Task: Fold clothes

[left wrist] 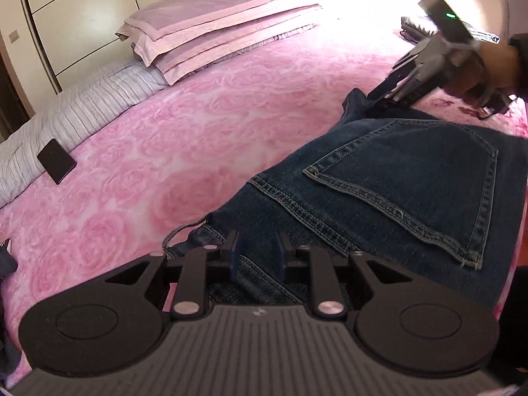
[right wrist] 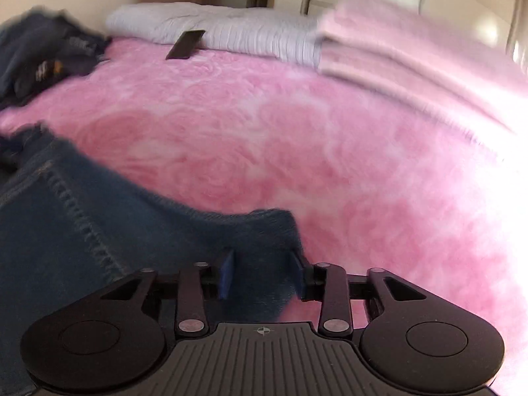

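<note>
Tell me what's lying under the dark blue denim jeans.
The dark blue denim jeans lie on the pink rose-patterned bedspread, which shows around them. Anything directly beneath the denim is covered.

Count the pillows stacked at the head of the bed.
2, both pink: the top pillow lies on the lower pillow, beside the folded striped quilt. Another could be hidden beneath; the right wrist view is too blurred to tell.

You see a pink rose-pattern bed (left wrist: 184,138), stacked pillows (left wrist: 214,29), a striped quilt (left wrist: 82,109) with a black phone (left wrist: 56,161) leaning on it.
</note>
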A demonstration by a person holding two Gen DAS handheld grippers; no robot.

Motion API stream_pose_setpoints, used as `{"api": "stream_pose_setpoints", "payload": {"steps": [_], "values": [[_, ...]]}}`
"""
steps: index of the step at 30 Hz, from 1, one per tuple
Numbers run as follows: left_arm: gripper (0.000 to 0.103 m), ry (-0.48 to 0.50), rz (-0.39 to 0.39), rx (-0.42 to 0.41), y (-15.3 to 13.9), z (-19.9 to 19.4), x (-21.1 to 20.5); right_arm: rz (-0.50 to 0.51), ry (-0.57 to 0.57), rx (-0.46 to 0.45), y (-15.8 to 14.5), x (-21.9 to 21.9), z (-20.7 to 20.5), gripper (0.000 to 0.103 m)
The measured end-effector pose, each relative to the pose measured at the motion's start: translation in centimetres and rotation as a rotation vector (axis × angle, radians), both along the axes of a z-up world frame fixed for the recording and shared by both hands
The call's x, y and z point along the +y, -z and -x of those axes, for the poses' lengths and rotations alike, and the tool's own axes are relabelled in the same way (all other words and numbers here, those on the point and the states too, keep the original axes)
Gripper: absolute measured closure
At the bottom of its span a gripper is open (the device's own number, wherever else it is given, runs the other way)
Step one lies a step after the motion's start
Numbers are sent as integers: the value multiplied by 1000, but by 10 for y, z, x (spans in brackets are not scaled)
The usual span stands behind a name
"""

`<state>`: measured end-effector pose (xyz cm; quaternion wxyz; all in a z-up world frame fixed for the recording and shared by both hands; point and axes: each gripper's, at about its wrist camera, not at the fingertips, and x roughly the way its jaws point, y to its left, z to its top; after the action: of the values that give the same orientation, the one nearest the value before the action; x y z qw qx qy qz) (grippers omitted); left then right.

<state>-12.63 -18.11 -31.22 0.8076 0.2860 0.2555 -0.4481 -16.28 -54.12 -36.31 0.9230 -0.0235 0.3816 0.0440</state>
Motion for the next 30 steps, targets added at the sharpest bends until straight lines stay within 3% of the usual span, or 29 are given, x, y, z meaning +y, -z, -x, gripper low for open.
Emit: {"api": "stream_pose_setpoints", "payload": {"steps": [1,3,5,7,10,14,16,19,24,30], "values": [[84,1,-4,-2,-1,0,-1,-46,21,12,2,-10,-2,36],[84,4,-11,-5,-2,0,-4,-137,62,35,5,-31,-6,35],[84,7,-22,-17,-3,0,-6,-96,54,10,-5,-29,3,36],[84,8,-35,-35,-5,2,-9,-34,41,-52,-19,-17,19,36],[84,-9,-45,-64,-13,14,-10,-92,4,-113,-40,3,55,36],[82,4,-2,-53,-25,42,-2,-168,-59,-173,-61,34,102,36],[81,17,-33,-27,-15,54,-2,-133,-99,-113,-47,50,115,36],[81,54,-103,-99,7,70,-3,-103,-102,-82,-40,57,131,36],[71,16,-93,-147,-12,86,10,-74,-57,-83,-45,53,156,36],[70,37,-155,-227,-5,110,19,96,-177,-181,-57,92,218,36]]}}
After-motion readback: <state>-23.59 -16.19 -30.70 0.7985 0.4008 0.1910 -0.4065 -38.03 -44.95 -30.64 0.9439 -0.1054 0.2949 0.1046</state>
